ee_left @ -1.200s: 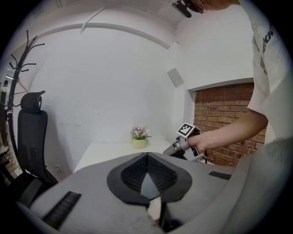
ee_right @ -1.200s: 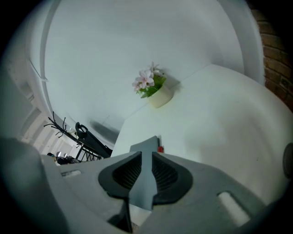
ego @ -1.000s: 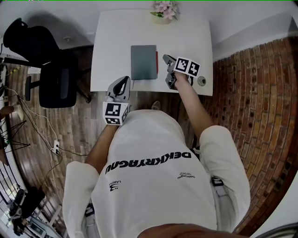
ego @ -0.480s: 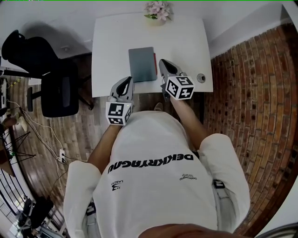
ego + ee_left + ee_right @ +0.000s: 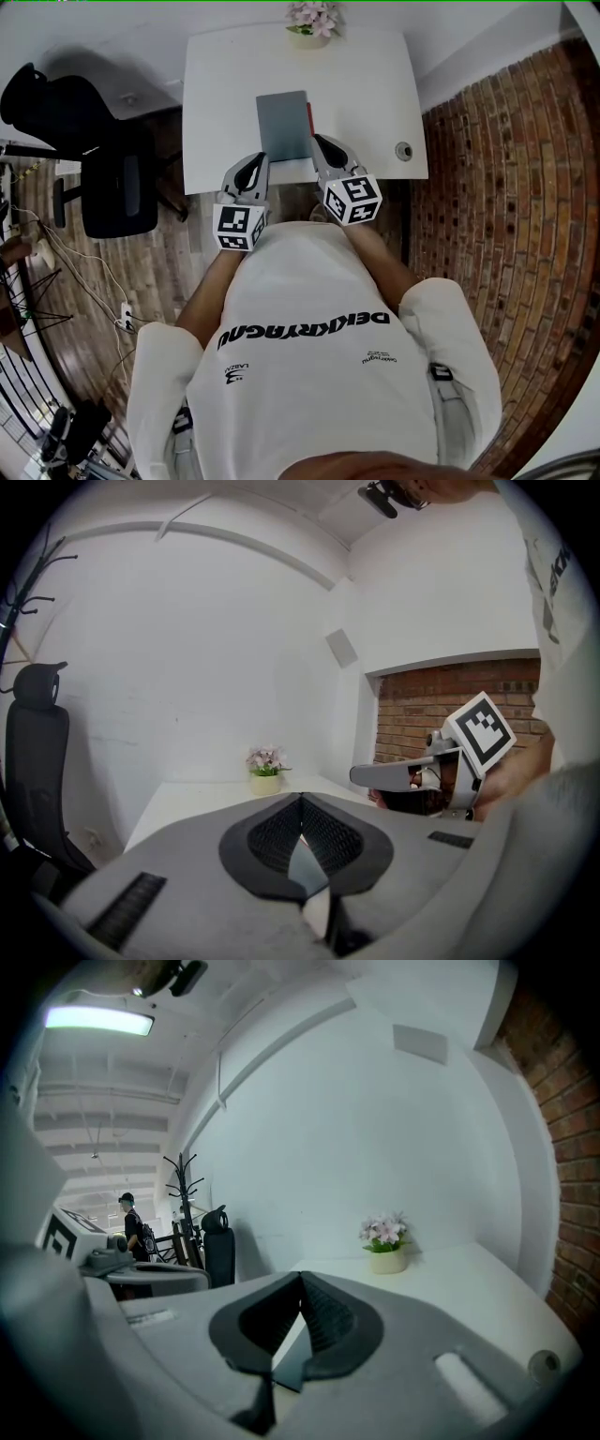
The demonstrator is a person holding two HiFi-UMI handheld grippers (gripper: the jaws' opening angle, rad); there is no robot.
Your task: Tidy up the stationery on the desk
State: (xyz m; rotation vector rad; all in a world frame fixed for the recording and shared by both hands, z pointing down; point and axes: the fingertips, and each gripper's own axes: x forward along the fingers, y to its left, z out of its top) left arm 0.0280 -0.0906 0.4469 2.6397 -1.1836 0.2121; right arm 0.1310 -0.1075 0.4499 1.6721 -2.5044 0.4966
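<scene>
On the white surface [image 5: 366,89] a grey notebook [image 5: 284,125] lies flat near the front edge, roughly in the middle, with a thin red strip [image 5: 309,116] along its right side; whether that strip is a pen or part of the cover cannot be told. A small round object [image 5: 404,150] sits well apart from the notebook, near the front right corner. A pot of pale pink flowers [image 5: 309,17] stands at the back edge against the white wall. The right gripper [image 5: 317,141] points toward the wall, and in the head view its tips overlap the notebook's near right corner. In the right gripper view its jaws are pressed together with nothing between them. The left gripper [image 5: 253,161] hangs just beside it, its tips at the front edge of the surface to the left of the notebook. Its jaws are likewise closed and empty in the left gripper view, where the right gripper appears level at the right side. Each gripper carries its marker cube toward the person, whose white shirt [image 5: 319,356] fills the lower part of the head view. A black office chair [image 5: 103,159] stands left of the surface on the wooden floor [image 5: 56,234], where cables [image 5: 84,281] trail. A brick wall [image 5: 506,187] rises to the right.
</scene>
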